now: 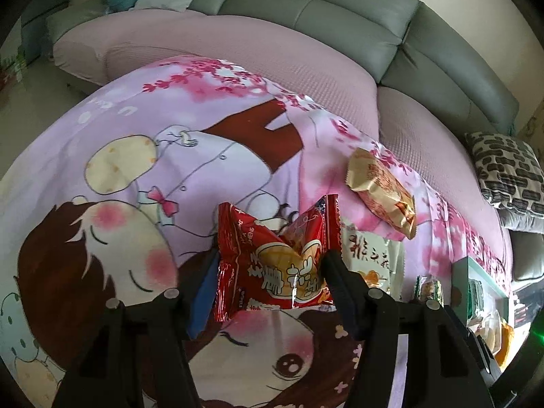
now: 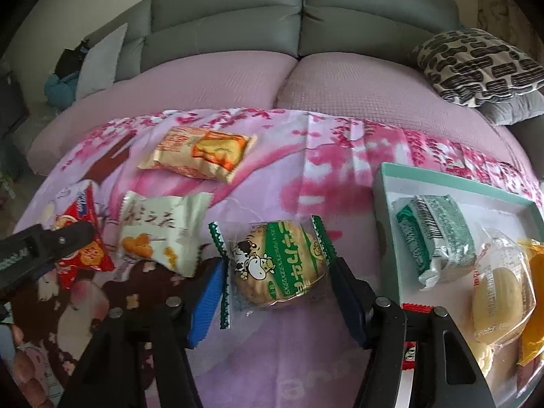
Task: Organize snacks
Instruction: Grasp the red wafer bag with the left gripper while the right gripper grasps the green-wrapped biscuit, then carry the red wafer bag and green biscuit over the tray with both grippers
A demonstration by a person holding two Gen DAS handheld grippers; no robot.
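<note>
My left gripper (image 1: 272,261) is shut on a red snack packet (image 1: 272,255), which is creased into a V between the pads above the cartoon blanket. In the right wrist view the red packet (image 2: 85,244) shows at far left with one left finger (image 2: 64,238) across it. My right gripper (image 2: 277,265) has a green-and-white cow cracker packet (image 2: 282,261) between its fingers, both pads touching its crimped ends as it lies on the blanket. A teal-rimmed tray (image 2: 442,176) to the right holds a green-grey packet (image 2: 438,234), a yellow cake packet (image 2: 499,292) and an orange one (image 2: 533,306).
A white packet (image 2: 159,231) and a gold-orange packet (image 2: 204,153) lie loose on the pink blanket (image 2: 306,176). Behind is a grey sofa (image 2: 238,17) with pink seat covers and a patterned cushion (image 2: 476,64). The blanket's edge drops off at far left.
</note>
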